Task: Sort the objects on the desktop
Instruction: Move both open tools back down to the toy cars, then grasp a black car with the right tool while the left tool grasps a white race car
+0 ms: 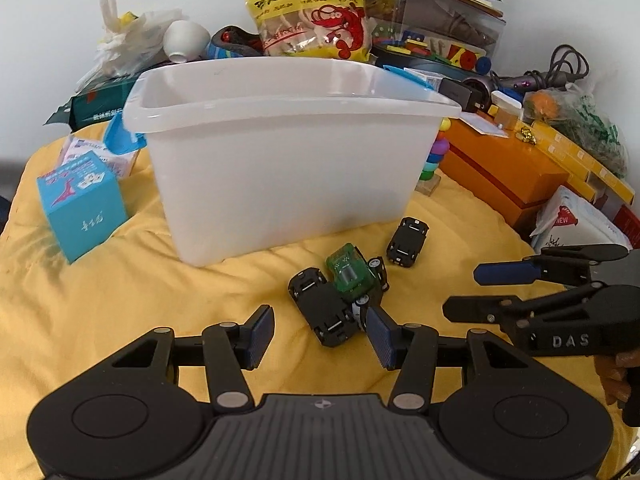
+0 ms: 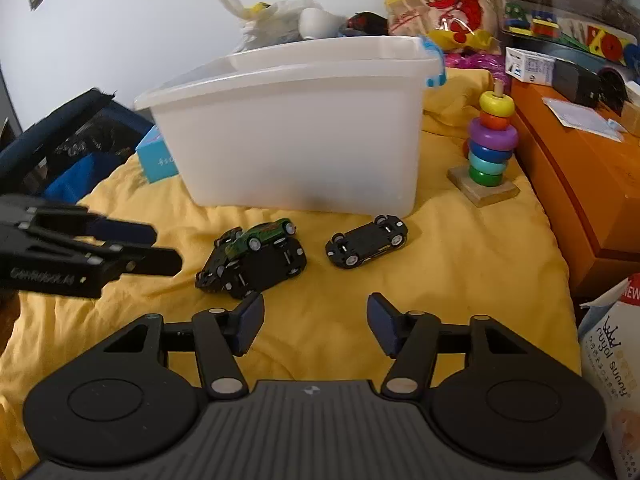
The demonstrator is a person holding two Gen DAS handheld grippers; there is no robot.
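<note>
Three toy cars lie on the yellow cloth (image 2: 460, 264) before the white bin (image 1: 280, 168): a green car (image 1: 350, 270) atop an upturned black car (image 1: 322, 308), another black one (image 2: 366, 242) at 2 o'clock (also belly-up). Left gripper (image 1: 320, 338) and right gripper (image 2: 314, 322) both gape, empty.

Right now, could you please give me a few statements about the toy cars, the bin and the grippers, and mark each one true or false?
1. Both the left gripper and the right gripper are open and hold nothing. True.
2. The green toy car lies inside the white bin. False: it rests on black cars on the yellow cloth, in front of the bin.
3. One black toy car lies upside down, apart from the pile. True.
4. The ring stacker has toppled over. False: it stands upright beside the bin.
</note>
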